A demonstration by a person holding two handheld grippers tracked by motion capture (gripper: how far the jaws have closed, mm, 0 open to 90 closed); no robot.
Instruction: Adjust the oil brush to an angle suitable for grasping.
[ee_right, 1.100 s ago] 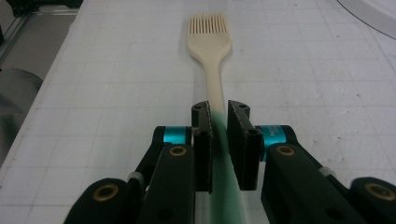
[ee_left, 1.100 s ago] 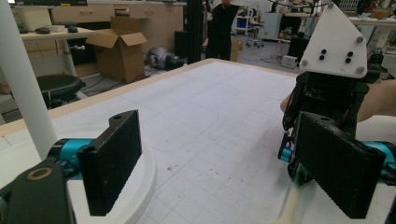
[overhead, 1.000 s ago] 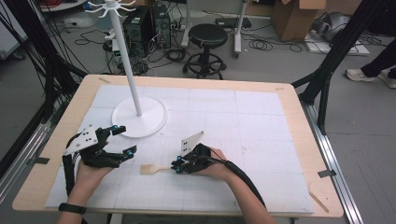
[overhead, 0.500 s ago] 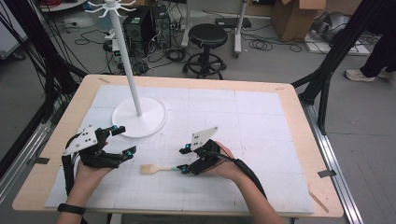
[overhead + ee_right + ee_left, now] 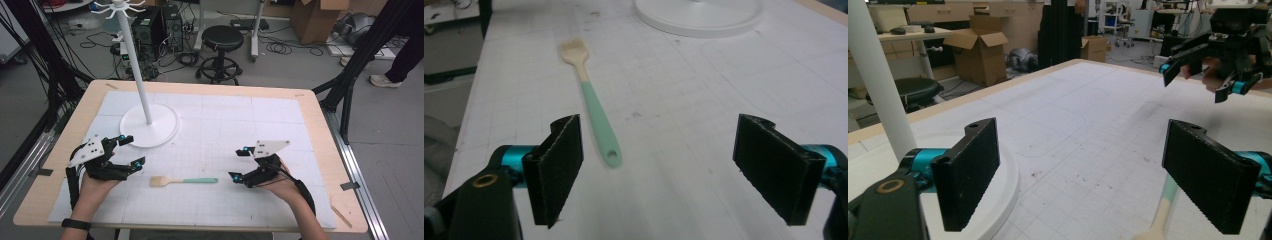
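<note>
Right gripper (image 5: pixel 242 164) has pulled away to the right since the earlier frames, leaving the brush (image 5: pixel 183 180) on the mat; its jaws have just been opening and now stand wide, nothing between them. One brush, one white stand (image 5: pixel 149 125), two grippers. Brush lies flat between the grippers, green handle end near the right one, not touching. Left gripper (image 5: pixel 132 151) wide, empty, just beside the brush's pale head.

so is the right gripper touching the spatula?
Apart. High view: right gripper open, bare mat between it and the spatula handle end.
</note>
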